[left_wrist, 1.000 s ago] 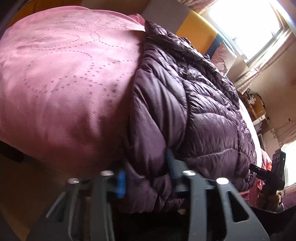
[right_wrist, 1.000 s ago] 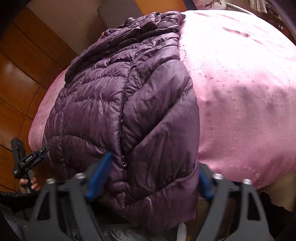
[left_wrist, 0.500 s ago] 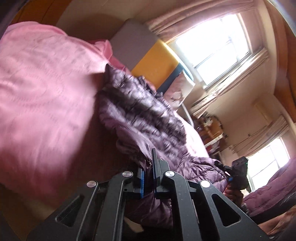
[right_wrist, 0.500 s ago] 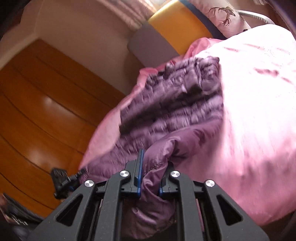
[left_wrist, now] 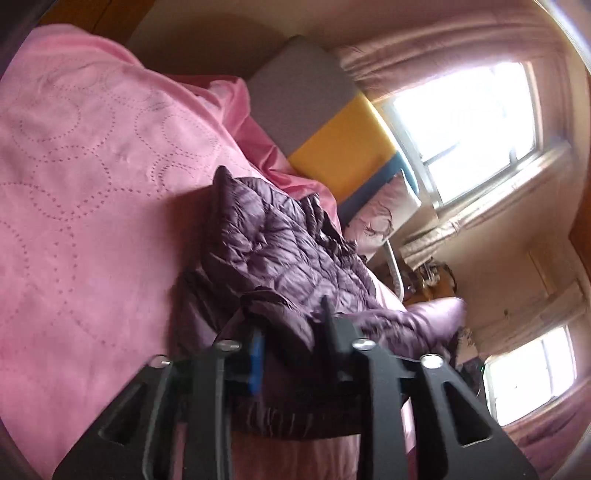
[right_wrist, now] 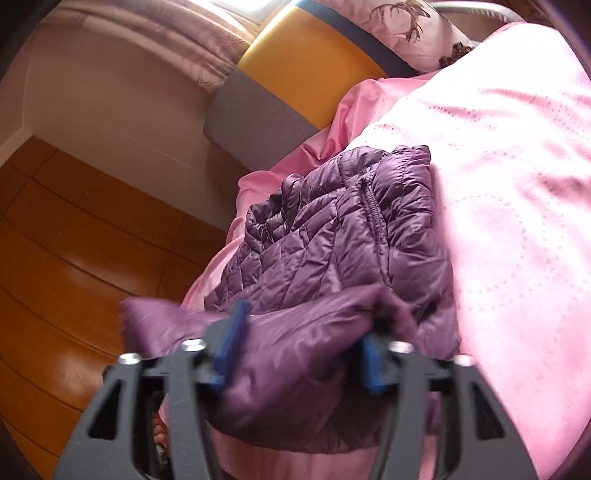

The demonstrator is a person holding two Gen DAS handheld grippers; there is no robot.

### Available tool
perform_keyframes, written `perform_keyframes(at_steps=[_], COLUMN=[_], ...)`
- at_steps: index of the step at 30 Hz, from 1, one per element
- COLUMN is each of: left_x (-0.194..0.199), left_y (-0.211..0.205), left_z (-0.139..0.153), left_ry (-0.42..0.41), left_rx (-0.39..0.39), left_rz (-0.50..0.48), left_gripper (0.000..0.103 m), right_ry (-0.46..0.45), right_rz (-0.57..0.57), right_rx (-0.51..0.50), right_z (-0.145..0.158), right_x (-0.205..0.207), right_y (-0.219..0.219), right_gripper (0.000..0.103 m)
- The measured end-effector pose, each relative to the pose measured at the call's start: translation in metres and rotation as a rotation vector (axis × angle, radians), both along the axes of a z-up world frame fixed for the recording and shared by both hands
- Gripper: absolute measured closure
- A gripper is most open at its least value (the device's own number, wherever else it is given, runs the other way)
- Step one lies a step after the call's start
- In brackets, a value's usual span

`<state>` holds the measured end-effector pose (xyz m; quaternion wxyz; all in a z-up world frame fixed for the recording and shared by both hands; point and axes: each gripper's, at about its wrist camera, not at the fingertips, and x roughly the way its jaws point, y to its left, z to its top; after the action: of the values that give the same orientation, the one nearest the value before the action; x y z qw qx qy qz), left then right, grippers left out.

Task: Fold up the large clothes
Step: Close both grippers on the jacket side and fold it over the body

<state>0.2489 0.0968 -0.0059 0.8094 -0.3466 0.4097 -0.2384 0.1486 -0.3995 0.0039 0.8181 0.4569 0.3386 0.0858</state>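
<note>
A purple quilted down jacket (left_wrist: pixel 280 243) lies on the pink bedspread (left_wrist: pixel 92 184), its near hem folded up over the body. My left gripper (left_wrist: pixel 291 325) has its jaws opening, with a bunched edge of the jacket loose between them. In the right wrist view the jacket (right_wrist: pixel 332 229) shows its zip and collar toward the headboard. My right gripper (right_wrist: pixel 304 332) also has its jaws opening wide. The smooth folded-over hem (right_wrist: pixel 288 354) drapes between its blue pads (right_wrist: pixel 229 347) without being pinched.
The pink bedspread (right_wrist: pixel 517 166) runs to a grey and yellow headboard (left_wrist: pixel 306 107), with a deer-print pillow (right_wrist: pixel 406 26) beside it. A bright window (left_wrist: pixel 461 122) stands behind. Wooden floor (right_wrist: pixel 74 240) lies past the bed's left edge.
Both grippers closed on the jacket's near hem, lifted it and carried it toward the headboard. Their jaws have since parted, and the hem lies folded over the jacket.
</note>
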Motion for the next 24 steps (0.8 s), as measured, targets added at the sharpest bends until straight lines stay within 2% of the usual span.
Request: perform_keyframes(at_steps=[1,3,6,8,10,13,14,15,16,17,19,22,24], left_x=[0.004,0.005,0.003,-0.002,-0.009,-0.019,-0.019,-0.018,-0.017,-0.017,-0.019,-0.03,-0.041], left_y=[0.006,0.019,0.035,0.031,0.019,-0.006,-0.014,-0.02,-0.027,-0.035,-0.04,-0.037,-0.035], left_z=[-0.002,0.001,-0.001,-0.013,-0.033,-0.062,-0.069,-0.073,-0.077,-0.079,-0.079,-0.072,-0.069], left_ry=[0.005,-0.017,-0.038,-0.03,-0.009,0.015,0.02,0.023,0.027,0.023,0.007,-0.023,-0.033], left_rx=[-0.028,-0.067,-0.065,0.018,0.086,0.131,0.14,0.145,0.153,0.183,0.204,0.206,0.203], left_rz=[0.022,0.088,0.116,0.085,0.021,-0.07,-0.088,-0.1,-0.118,-0.134,-0.149,-0.159,-0.168], left_gripper=[0.033,0.021,0.021,0.021,0.021,0.021,0.025,0.036,0.042,0.055,0.078,0.09,0.092], right_ry=[-0.006,-0.04,-0.08,-0.068,-0.028,0.043,0.071,0.095,0.115,0.124,0.122,0.115,0.106], right_rz=[-0.005,-0.015,-0.044,-0.048,-0.036,0.004,0.028,0.043,0.049,0.042,0.026,0.021,0.043], right_rx=[0.016,0.064,0.045,0.027,-0.024,-0.129,-0.187,-0.244,-0.292,-0.316,-0.304,-0.252,-0.252], right_z=[0.0,0.0,-0.001,-0.01,-0.023,-0.045,-0.051,-0.055,-0.06,-0.063,-0.062,-0.057,-0.052], right_x=[0.003,0.007,-0.003,-0.016,-0.026,-0.033,-0.029,-0.025,-0.02,-0.016,-0.015,-0.025,-0.035], right_y=[-0.003,-0.009,-0.014,-0.016,-0.011,0.005,0.015,0.024,0.031,0.035,0.036,0.032,0.034], right_gripper=[0.016,0.004,0.002,0.002,0.002,0.003,0.004,0.011,0.014,0.02,0.05,0.075,0.078])
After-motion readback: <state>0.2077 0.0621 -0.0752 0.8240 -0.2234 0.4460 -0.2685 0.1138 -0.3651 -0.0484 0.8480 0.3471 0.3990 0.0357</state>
